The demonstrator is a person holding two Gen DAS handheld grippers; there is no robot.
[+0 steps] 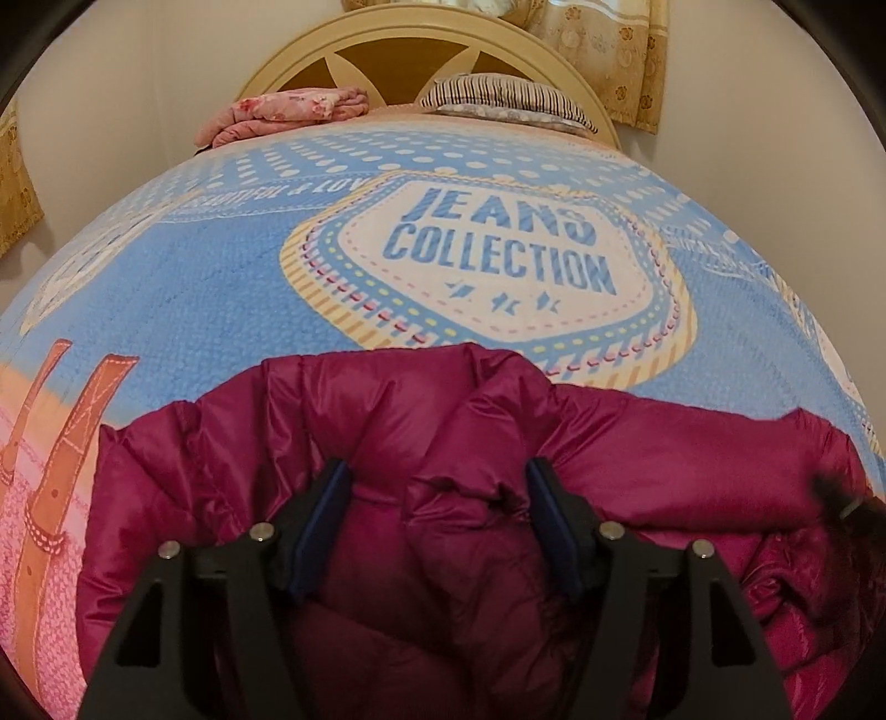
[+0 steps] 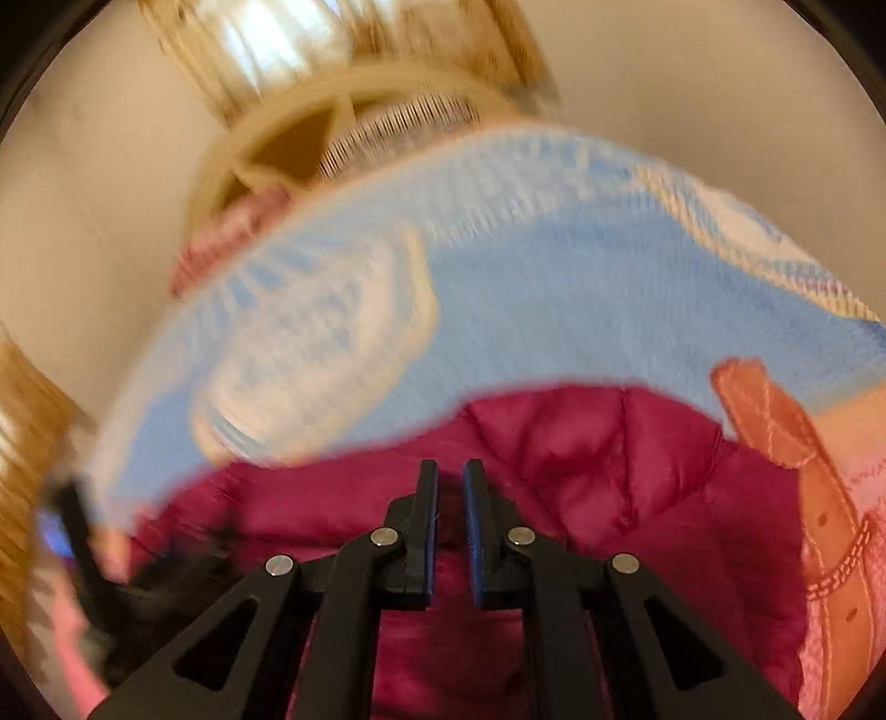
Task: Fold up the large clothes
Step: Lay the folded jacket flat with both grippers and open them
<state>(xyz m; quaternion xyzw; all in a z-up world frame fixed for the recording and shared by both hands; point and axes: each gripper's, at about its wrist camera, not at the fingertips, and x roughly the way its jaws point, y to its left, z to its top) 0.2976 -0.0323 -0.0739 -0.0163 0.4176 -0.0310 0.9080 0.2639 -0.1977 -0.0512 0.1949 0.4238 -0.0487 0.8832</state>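
A magenta puffer jacket (image 1: 443, 443) lies bunched at the near edge of the bedspread (image 1: 221, 277). The left gripper (image 1: 437, 482) hovers over it, jaws wide apart. The right gripper (image 2: 449, 482) is nearly together, a narrow gap showing; whether it pinches fabric cannot be told. Folded bedding (image 1: 288, 111) sits by the headboard (image 1: 410, 33).

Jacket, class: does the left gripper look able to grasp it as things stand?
Probably yes. The left gripper has its jaws open right over the jacket, with puffy fabric bunched between them and nothing in the way.

The left gripper (image 1: 437, 487) spreads its jaws wide. The right gripper (image 2: 449, 487) has its jaws nearly together, a narrow gap apparently remaining in the blurred view.
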